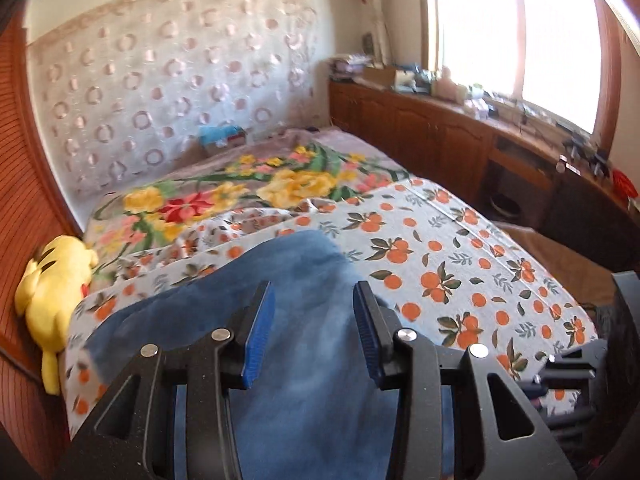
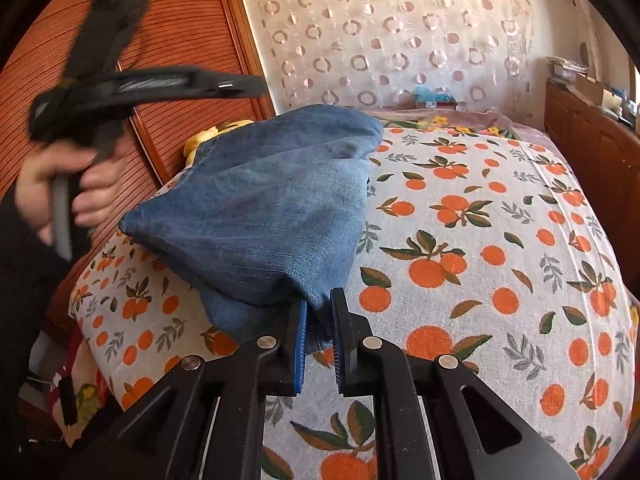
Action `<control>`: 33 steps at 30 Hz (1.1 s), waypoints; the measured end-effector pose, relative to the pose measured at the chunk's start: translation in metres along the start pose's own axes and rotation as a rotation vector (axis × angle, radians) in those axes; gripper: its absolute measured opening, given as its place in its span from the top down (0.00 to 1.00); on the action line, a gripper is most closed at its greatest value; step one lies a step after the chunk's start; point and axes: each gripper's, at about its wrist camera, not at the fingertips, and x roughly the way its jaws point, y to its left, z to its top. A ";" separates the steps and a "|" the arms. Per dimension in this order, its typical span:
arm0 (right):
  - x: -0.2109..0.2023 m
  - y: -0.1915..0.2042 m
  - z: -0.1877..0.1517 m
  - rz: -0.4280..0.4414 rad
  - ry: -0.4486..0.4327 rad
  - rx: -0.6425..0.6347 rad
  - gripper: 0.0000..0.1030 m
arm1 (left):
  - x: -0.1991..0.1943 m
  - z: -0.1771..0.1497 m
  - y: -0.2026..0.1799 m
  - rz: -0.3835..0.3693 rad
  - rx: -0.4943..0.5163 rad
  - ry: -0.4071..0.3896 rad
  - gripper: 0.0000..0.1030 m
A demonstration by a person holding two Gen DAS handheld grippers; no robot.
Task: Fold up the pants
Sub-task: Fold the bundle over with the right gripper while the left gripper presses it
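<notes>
Between the right gripper's (image 2: 319, 312) narrowed blue pads hangs a corner of the folded blue pants (image 2: 272, 208), which lie on the orange-print sheet (image 2: 480, 240) toward eleven o'clock. At nine o'clock the left gripper (image 1: 314, 308), blurred in the right view, shows wide open in its own view above the denim. A yellow plush (image 1: 52, 288) sits at nine o'clock there.
</notes>
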 end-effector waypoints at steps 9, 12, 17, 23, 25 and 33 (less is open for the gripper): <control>0.001 -0.002 -0.003 0.027 -0.012 -0.020 0.94 | 0.078 0.034 -0.017 0.054 0.095 0.145 0.60; 0.001 -0.001 -0.003 0.023 -0.009 -0.029 0.94 | 0.099 0.041 -0.016 0.036 0.079 0.190 0.56; 0.004 0.003 -0.002 0.021 0.000 -0.050 0.94 | 0.125 0.039 -0.024 0.044 0.079 0.267 0.50; 0.007 0.003 -0.001 0.011 0.003 -0.051 0.94 | 0.148 0.029 -0.041 0.143 0.170 0.344 0.50; 0.008 0.003 -0.001 0.008 0.006 -0.047 0.94 | 0.146 0.027 -0.047 0.186 0.218 0.322 0.62; 0.002 0.001 -0.003 0.031 -0.008 -0.027 0.99 | 0.117 0.044 -0.023 0.127 0.086 0.249 0.94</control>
